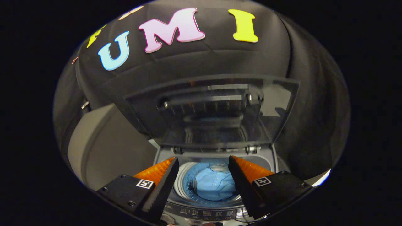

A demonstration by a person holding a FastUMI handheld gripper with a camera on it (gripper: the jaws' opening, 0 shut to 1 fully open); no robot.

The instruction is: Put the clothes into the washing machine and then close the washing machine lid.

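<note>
Shirt (215, 186) in drum, frame bottom centre; gripper (203, 164) fingers apart, empty. Next: reach lid (216, 110), frame centre, swing shut.

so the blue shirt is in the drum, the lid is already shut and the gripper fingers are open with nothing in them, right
Not quite: the lid is not shut, it stands raised open behind the drum. The gripper view shows it. The rest holds: the blue shirt lies in the drum, and the gripper is open and holds nothing.
</note>
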